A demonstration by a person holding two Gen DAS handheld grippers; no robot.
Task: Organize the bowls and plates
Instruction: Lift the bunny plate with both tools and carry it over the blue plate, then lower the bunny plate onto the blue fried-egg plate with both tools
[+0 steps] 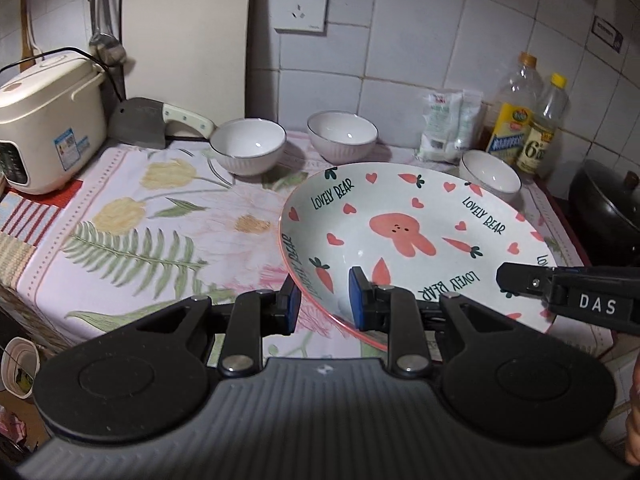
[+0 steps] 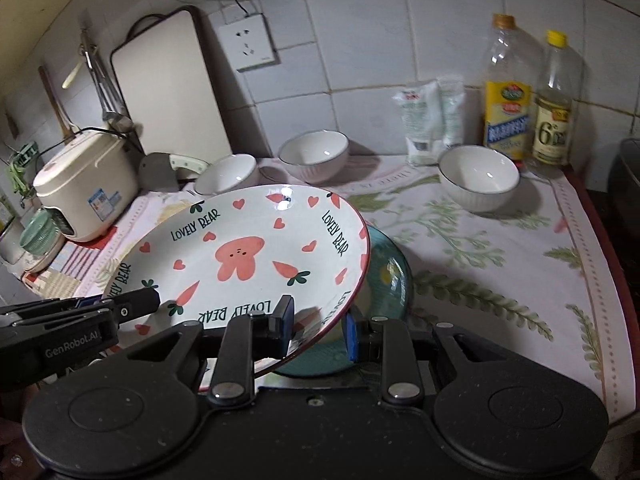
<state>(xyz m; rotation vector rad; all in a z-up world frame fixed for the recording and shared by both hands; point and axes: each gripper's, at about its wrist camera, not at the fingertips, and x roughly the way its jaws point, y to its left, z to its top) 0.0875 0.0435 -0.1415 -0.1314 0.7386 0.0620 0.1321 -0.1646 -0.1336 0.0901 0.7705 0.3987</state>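
Observation:
A white plate with a pink bunny and "LOVELY BEAR" lettering is held tilted above the floral cloth. My left gripper straddles its near-left rim, with one blue pad below and one on the plate face. My right gripper straddles its near-right rim the same way. It also shows at the right of the left wrist view. A teal plate lies on the cloth under the bunny plate. Three white bowls stand along the back.
A rice cooker, a cleaver and a cutting board are at the back left. Two bottles and white packets stand at the back right. A dark pot sits past the right edge.

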